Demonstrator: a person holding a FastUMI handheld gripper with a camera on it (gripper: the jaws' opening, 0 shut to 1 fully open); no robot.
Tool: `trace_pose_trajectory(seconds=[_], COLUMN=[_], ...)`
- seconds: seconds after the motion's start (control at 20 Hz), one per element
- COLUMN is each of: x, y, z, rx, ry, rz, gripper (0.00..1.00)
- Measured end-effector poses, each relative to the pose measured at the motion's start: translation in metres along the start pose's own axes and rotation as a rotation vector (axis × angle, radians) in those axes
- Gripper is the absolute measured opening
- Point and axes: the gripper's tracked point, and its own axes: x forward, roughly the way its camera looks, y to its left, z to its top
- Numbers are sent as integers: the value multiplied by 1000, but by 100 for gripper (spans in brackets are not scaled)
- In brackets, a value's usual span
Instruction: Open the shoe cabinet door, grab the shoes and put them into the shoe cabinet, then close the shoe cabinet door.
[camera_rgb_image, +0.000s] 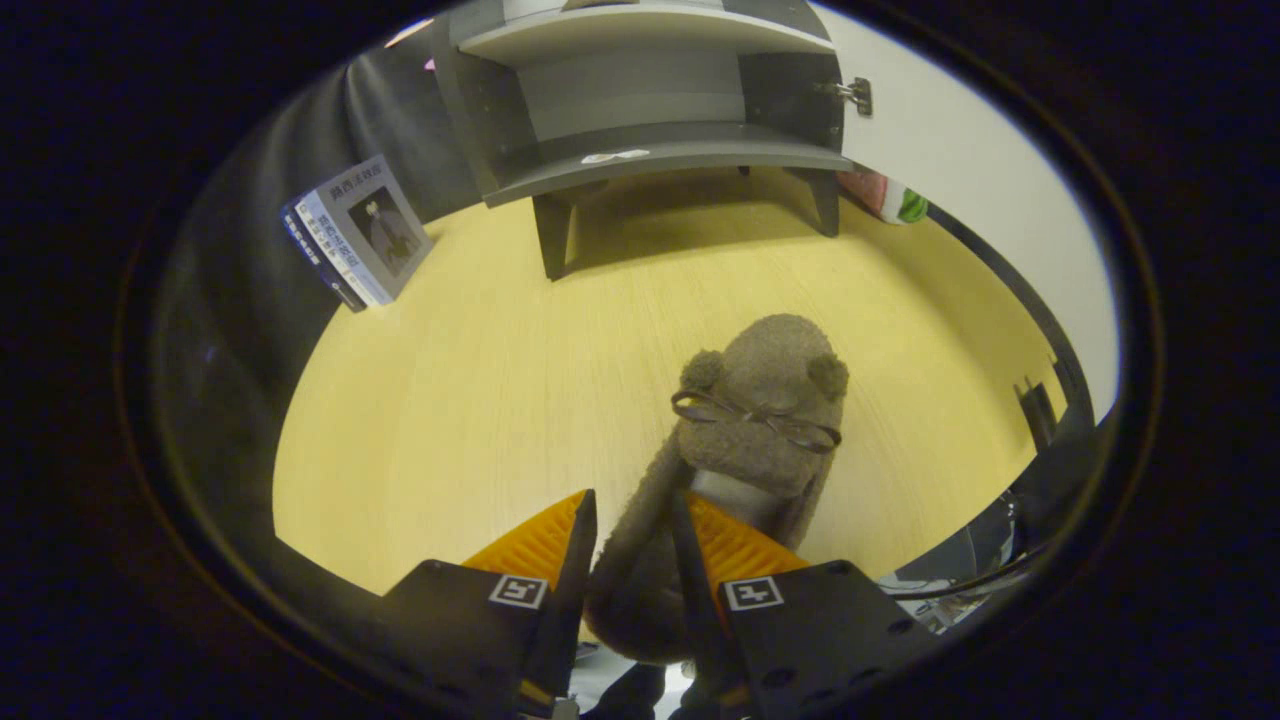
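**Fuzzy slipper in the grip, open cabinet dead ahead**

The hand-held gripper (632, 540) is clenched on the shoe (745, 440), a plush grey-brown slipper with two little pompom ears and a thin bow across its front. Both fingers press on the slipper's near wall, one on its outer face, the other apparently inside the opening, and the toe end points away beyond the fingertips, over the pale wooden floor (480, 400).

How will it handle? By the look of it, light and soft. The fleecy wall squashes between the fingers rather than resisting, so the shoe may droop or swing from that pinch. Not fragile, not slippery; the pile should give good friction. The grip on the collar wall looks sensible, since the bulky toe would be too fat and spongy to clamp well.

Far ahead, well beyond the slipper, stands the shoe cabinet (650, 110), grey, on short legs, its shelves exposed. Its door (960, 170) is swung open to the right, a hinge (850, 93) visible at the cabinet's edge. Off to the left, a book (360, 230) leans against the booth wall.

Door step done, I'd judge; next comes carrying the slipper onto a shelf.
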Motion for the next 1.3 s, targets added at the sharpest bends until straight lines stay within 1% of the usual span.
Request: trace_pose_trajectory(seconds=[0.2, 0.3, 0.35, 0.4, 0.5, 0.65, 0.75, 0.85, 0.95, 1.15, 1.3], x=[6, 7, 9, 1, 7, 9, 7, 2, -4, -26, -42], y=[-4, -5, -11, -10, -12, -12, -12, -16, -23, -38, -53], z=[-2, -5, -8, -9, -5, -4, -6, -8, -7, 18, 37], rx=[-11, -39, -51, -41, -27, -45, -36, -23, -39, -70, -52], ry=[21, 31, 35, 35, 44, 48, 58, 64, 60, -6, -34], rz=[-90, -134, -170, -184, -188, -191, -172, -150, -139, -115, -88], gripper=[48, 41, 38, 35, 28, 10, 4, 3, 3, 3, 3])
